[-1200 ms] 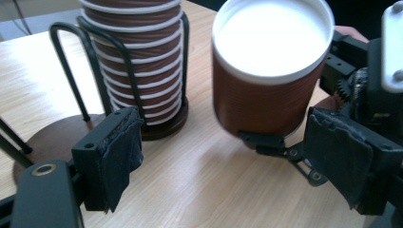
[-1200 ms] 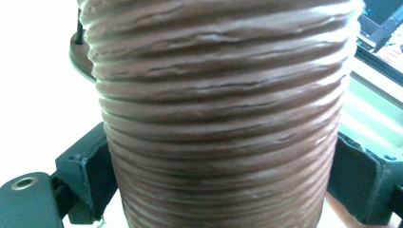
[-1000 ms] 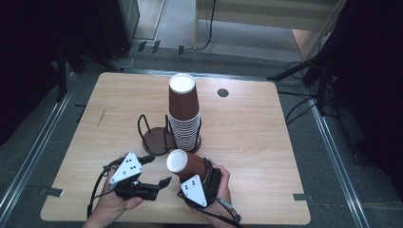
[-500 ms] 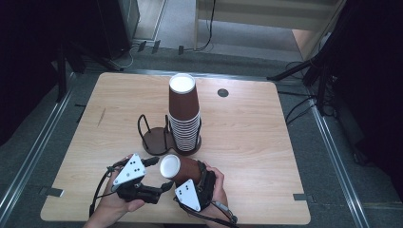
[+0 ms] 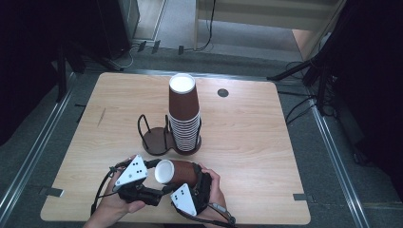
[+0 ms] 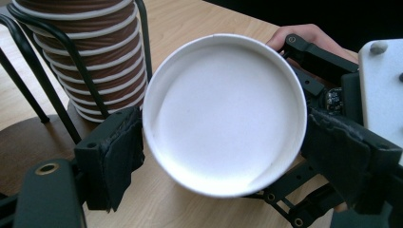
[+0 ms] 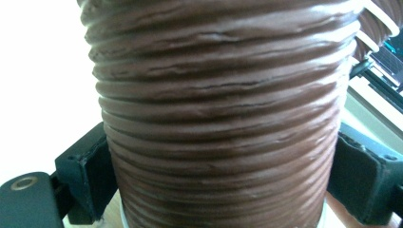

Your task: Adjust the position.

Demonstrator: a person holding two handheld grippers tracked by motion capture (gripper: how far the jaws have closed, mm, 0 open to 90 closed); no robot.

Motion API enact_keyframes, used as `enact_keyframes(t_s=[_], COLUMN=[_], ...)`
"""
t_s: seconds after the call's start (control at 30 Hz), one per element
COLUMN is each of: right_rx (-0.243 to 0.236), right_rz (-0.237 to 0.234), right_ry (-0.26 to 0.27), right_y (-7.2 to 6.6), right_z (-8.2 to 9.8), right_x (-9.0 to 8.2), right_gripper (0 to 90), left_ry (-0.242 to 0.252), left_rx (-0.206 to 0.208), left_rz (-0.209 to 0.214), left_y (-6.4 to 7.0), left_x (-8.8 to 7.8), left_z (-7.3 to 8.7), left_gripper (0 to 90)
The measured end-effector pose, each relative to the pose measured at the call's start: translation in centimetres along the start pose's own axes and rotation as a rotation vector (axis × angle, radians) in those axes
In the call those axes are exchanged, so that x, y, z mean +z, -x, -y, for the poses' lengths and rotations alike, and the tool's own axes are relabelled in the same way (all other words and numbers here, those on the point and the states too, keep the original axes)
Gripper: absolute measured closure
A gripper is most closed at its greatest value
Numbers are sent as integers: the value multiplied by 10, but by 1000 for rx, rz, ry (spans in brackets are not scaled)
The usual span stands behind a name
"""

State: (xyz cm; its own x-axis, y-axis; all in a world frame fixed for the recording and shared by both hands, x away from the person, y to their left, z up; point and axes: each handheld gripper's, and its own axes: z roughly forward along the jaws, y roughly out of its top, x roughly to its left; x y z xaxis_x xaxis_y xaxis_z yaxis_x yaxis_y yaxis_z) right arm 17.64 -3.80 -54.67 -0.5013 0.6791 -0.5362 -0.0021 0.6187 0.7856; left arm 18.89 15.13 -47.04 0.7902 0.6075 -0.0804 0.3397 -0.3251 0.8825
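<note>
- In the high view we see a brown ribbed paper cup with a white inside [image 5: 175, 172] lying on its side above the near edge of the light wooden table [image 5: 247, 142], its mouth turned to the left. The right gripper [image 5: 192, 186] clamps the cup's body from the near side, while the left gripper [image 5: 148, 187] sits just beside the rim. Behind them a tall stack of brown paper cups [image 5: 184, 116] stands in one ring of a black wire cup holder [image 5: 159, 137].
- In the left gripper view we look straight into the cup's white mouth [image 6: 223, 111]. Its jaws have just been closing on the rim: the left pad touches it, and we cannot tell whether the right pad does. The stack [image 6: 90, 52] and holder wires [image 6: 76, 71] stand at the upper left.
- In the right gripper view the cup's ribbed brown wall [image 7: 218, 118] stands between the two black pads, both pressed against its sides.
</note>
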Motion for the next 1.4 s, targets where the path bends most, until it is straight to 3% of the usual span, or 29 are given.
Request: enact_keyframes(t_s=[0.63, 0.7, 1.0, 1.13, 1.4], right_rx=[-61, -61, -60, -51, -27], right_rz=[-24, -23, -27, 4, -19], right_ry=[20, 21, 19, 33, 46], right_y=[-7, -8, -8, -8, -3], right_z=[-1, -1, -1, -2, -2], right_x=[-2, -2, -2, -2, -4], right_gripper=[92, 92, 70, 41, 0], left_ry=[-45, -45, -42, -27, -19], left_rx=[12, 15, 26, 15, -1], left_rz=[15, 11, 17, 13, 14], left_y=[2, 2, 2, 2, 0], left_x=[3, 3, 2, 0, -2], left_z=[0, 0, 0, -2, -3], left_gripper=[158, 196, 209, 216, 224])
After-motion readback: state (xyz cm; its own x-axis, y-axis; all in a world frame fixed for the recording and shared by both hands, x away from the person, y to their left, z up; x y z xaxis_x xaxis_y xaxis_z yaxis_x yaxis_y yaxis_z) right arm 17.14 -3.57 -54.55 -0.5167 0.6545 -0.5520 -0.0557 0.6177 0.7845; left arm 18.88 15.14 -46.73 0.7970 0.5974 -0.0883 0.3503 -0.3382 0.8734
